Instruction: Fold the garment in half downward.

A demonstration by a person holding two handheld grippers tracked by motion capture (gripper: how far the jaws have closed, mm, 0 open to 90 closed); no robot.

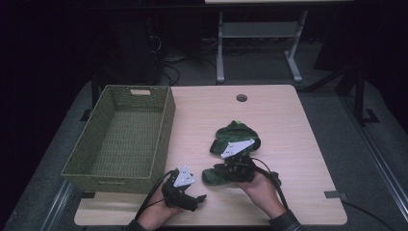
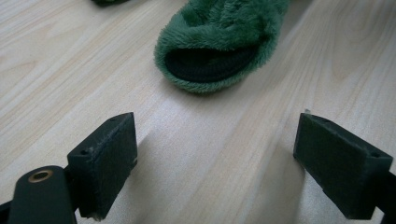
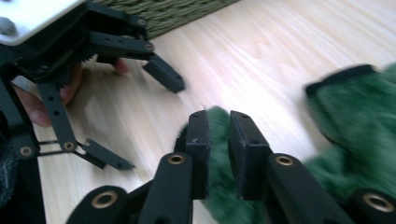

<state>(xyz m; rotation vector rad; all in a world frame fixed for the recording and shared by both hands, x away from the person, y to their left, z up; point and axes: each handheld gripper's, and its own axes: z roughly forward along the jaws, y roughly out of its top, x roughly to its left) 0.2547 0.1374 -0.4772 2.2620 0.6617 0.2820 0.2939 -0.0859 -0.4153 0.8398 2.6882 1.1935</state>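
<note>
We see a green fuzzy slipper [image 3: 219, 186] pinched between the near-closed jaws of the right gripper [image 3: 217, 135], low on the table [image 1: 288, 120]; a second slipper [image 1: 236, 134] lies just beyond; our left gripper [image 2: 215, 154], jaws wide apart on nothing, faces it; the woven basket [image 1: 77, 166] sits beside that gripper.

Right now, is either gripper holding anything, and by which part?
The right gripper pinches the near slipper by its fuzzy green edge. The left gripper is open and holds nothing.
</note>
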